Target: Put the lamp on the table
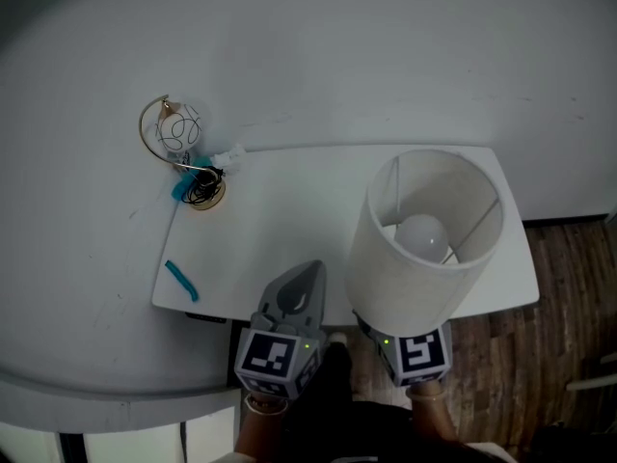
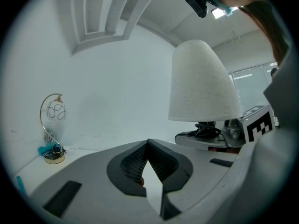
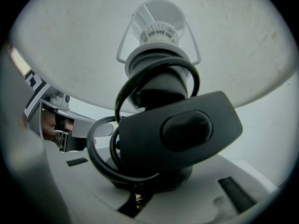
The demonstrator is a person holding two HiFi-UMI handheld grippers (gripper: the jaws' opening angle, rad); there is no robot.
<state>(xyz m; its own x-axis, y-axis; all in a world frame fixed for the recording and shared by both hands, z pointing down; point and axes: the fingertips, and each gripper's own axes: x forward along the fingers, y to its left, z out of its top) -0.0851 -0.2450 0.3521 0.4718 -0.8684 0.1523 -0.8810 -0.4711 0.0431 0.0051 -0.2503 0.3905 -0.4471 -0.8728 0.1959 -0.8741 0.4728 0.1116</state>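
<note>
The right gripper [image 3: 140, 197] clamps the upright lamp [image 1: 415, 278] over the table's [image 1: 280, 210] front right edge; the left gripper [image 2: 147, 143] is closed and empty.

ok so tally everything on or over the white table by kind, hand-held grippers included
white-shaded lamp: 1
gold hoop ornament: 1
teal pieces: 2, one near the front edge, one beside the ornament's base
hand-held grippers: 2, left hand-held gripper, right hand-held gripper
total: 6
</note>
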